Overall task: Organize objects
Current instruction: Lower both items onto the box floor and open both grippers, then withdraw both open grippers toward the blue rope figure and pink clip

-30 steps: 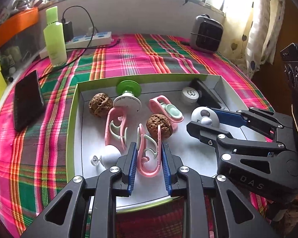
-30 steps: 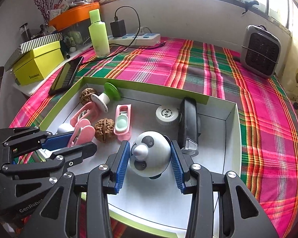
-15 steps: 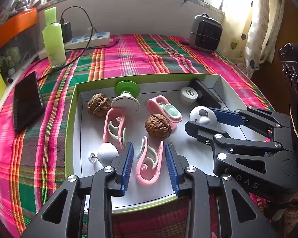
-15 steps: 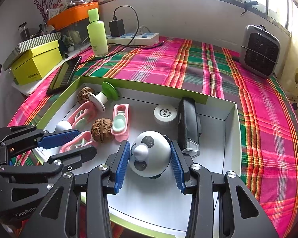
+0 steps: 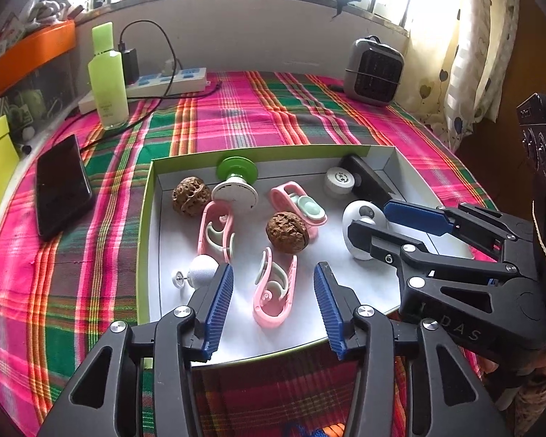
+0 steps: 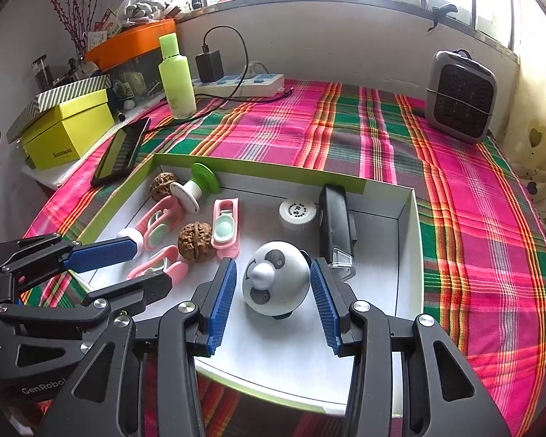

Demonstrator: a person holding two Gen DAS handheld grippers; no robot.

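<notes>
**Pink clip let go in the tray; panda toy bracketed but not squeezed**

The left gripper point(image 5: 273, 302) is seen with its blue fingers point(image 5: 218, 302) spread; the jaws have just been opening, and the pink clip point(image 5: 275, 289) lies flat on the tray floor between them, touched by neither pad. It is judged to have been set down there, low in the left wrist frame, just below a walnut point(image 5: 287, 232) and near a second pink clip point(image 5: 216, 231), presumably so that like items are grouped.

The right gripper point(image 6: 271, 300) is held around the panda toy point(image 6: 275, 282), which rests on the tray floor at the centre of the right wrist frame. A thin gap appears to remain between each pad and the toy, so it is taken as bracketed rather than grasped; the jaws have just been opening slightly. Both tools are angled steeply downward, which keeps the fingers clear of the tray's low walls.

Further out, the green-rimmed tray point(image 5: 143, 240) also holds a second walnut point(image 5: 190, 196), a green-and-white spool point(image 5: 236, 182), a white round cap point(image 5: 339, 182) and a black case point(image 6: 335, 225) toward the upper right. The tray sits on a plaid-covered surface point(image 5: 236, 116).
</notes>
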